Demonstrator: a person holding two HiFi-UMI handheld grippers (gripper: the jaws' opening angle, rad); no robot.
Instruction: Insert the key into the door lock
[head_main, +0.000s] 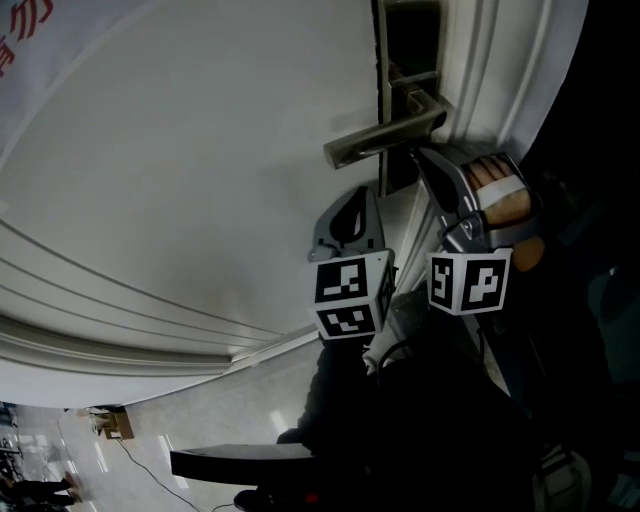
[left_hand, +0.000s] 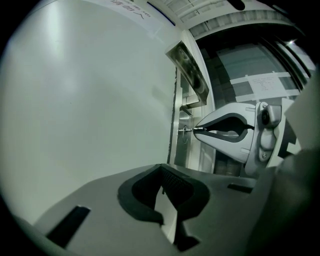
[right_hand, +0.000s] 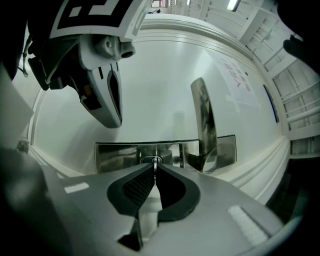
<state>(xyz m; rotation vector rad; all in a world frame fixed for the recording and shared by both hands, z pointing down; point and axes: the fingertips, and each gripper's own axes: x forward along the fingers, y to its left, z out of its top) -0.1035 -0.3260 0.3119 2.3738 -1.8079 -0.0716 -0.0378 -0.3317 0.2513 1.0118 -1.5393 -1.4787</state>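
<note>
— Grippers first, from the left: how does the left gripper (left_hand: 161, 176) stand?
— Its jaws are pressed together with nothing between the pads. On its left the white door (left_hand: 85, 100) fills the view. The gripper hangs close beside that panel and, in the head view, under the lever handle (head_main: 385, 140).
— And to its right?
— The right gripper (right_hand: 154, 170) is just beside it and reaches further toward the lock. Each carries its marker cube (head_main: 350, 295) at the rear; the two cubes sit near each other without touching.
— Is the right one holding anything?
— Yes, its jaws are clamped on the key (left_hand: 192, 129). The blade sticks straight out past the jaw tips.
— Where does the blade end?
— At the keyhole (right_hand: 152, 159), dead ahead of the jaws, in the brushed-metal lock plate (right_hand: 120, 155). The tip meets the cylinder, but I cannot tell how deep it sits.
— Anything further right?
— In the right gripper view the lever handle rises just right of the key, mounted on the same plate. Beyond it runs the door's moulding (right_hand: 260, 160).
</note>
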